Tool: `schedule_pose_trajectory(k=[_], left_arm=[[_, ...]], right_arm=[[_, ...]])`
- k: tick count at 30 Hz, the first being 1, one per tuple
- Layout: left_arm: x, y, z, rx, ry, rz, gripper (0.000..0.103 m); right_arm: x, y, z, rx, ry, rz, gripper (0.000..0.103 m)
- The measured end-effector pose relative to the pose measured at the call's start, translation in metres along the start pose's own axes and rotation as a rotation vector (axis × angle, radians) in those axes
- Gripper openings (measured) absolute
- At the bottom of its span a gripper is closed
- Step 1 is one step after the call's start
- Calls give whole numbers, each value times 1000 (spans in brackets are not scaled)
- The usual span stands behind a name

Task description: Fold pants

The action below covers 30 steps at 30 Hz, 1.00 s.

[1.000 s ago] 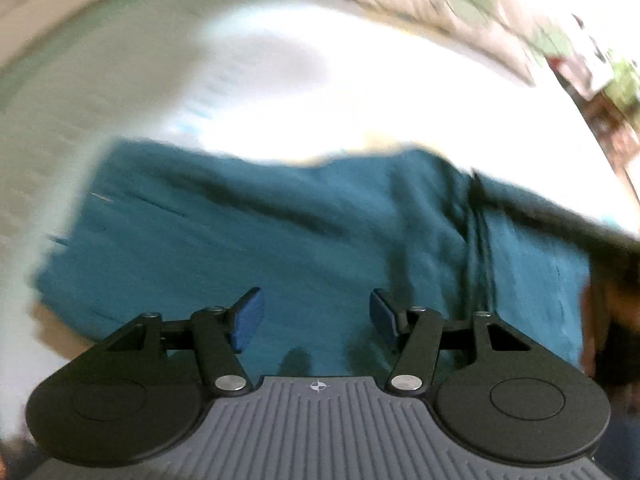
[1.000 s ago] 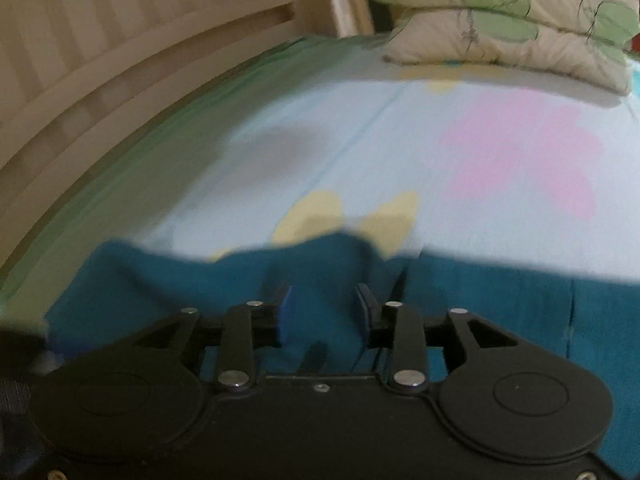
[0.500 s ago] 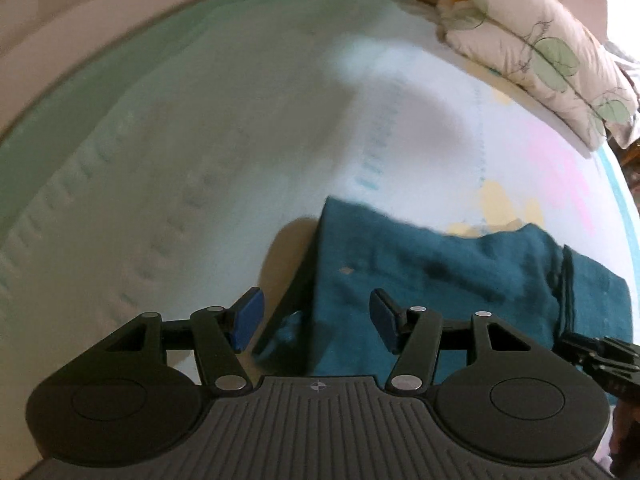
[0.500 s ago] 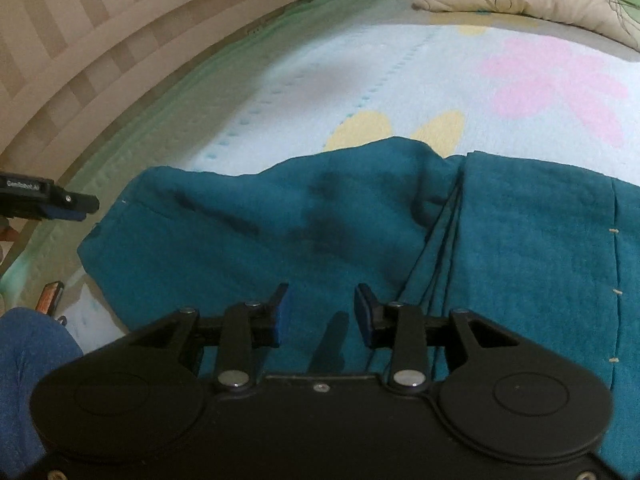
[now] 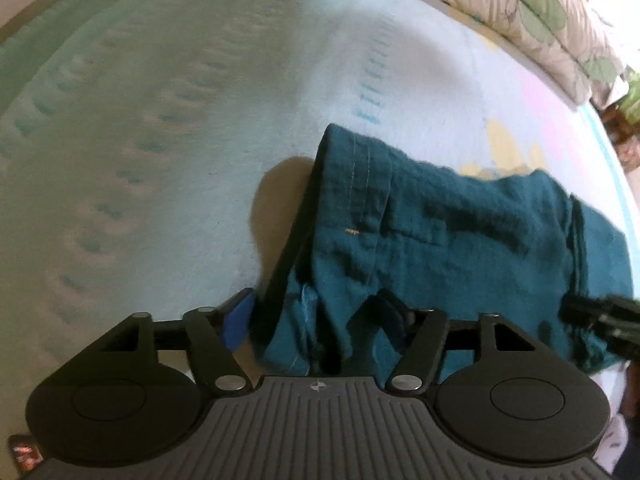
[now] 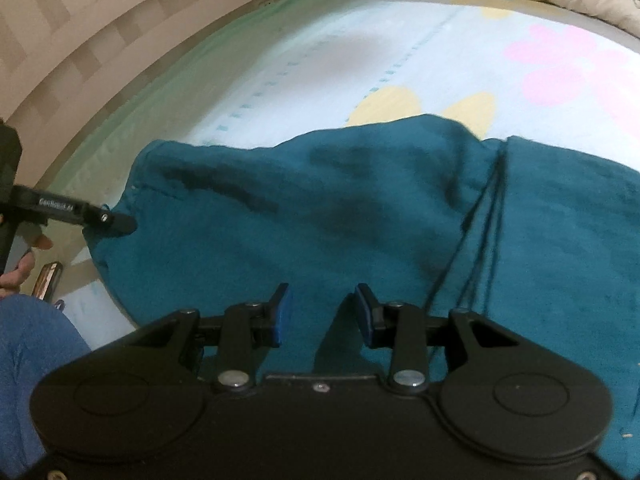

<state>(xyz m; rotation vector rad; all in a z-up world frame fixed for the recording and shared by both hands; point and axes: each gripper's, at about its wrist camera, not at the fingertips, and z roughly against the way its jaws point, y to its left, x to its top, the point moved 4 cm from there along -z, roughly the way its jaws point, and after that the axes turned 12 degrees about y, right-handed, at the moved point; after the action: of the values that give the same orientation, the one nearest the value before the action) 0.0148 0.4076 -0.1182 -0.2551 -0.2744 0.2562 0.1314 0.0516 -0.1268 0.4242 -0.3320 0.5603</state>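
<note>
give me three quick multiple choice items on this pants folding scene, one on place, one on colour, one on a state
1. Where do the pants lie?
A. on the bed sheet
B. on a wooden table
C. in a basket

2. What colour are the pants?
A. red
B. teal
C. white

3. How does the left gripper stand?
A. open, its jaws just widened, with the pants' edge between them
B. shut on a pillow
C. shut on nothing

Answers:
1 A, teal cloth spreads over the pale flowered sheet.
2 B, both views show teal fabric.
3 A, the fingers stand wide apart either side of the cloth's edge.
</note>
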Motion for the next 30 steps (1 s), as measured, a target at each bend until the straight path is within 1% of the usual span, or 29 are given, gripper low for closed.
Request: schedule_pose_trajectory(k=[4,6,8,9,10,11,12,13,15,16,19,21,24,26,28,30], left_arm=[[6,-2,-2,-47,-31,5,77],[10,-8,-6,-51,-24,-16,87],[15,-17,-11,-39,-8,-46,87],[17,-22,-11,-38,-1,-54,86],[19,-26,-12,-64,0,-58,82],[22,-32,-11,-126,0,-62,59],[24,-37,-11,-174,4,-52,27],[27,-43,-11,-179,7,-35,13],[32,-58,-6,-129,-15,-29,13],[33,-67,-1,-120,-34,-37,12],[36,-96,22,-142,-85,-38,11],[37,-122,44,-147,-125,-64,11],[40,-167,73,-199,-166,-122,11],[41,-208,90,-233,-181,-182,11],[40,-252,97,-265,-187,-257,11],[38,-302,93,-307,-164,-336,12]], right_arm=[[1,8,-7,3,11,10,46],[1,11,-10,3,12,12,48],[0,13,-11,5,13,9,48],[-1,13,-11,7,13,7,48],[-1,14,-11,8,12,5,48],[-2,14,-10,8,11,5,48],[-3,13,-9,8,10,5,48],[-5,13,-7,8,8,3,48],[-8,11,-2,9,-4,-9,48],[-10,9,3,10,-15,-18,48],[-18,3,17,0,-48,-34,48],[-26,-4,26,-16,-68,-49,48],[-43,-21,41,-19,-93,-116,48],[-51,-35,48,-32,-103,-173,48],[-62,-52,57,-46,-121,-232,48],[-71,-69,67,-78,-146,-275,48]])
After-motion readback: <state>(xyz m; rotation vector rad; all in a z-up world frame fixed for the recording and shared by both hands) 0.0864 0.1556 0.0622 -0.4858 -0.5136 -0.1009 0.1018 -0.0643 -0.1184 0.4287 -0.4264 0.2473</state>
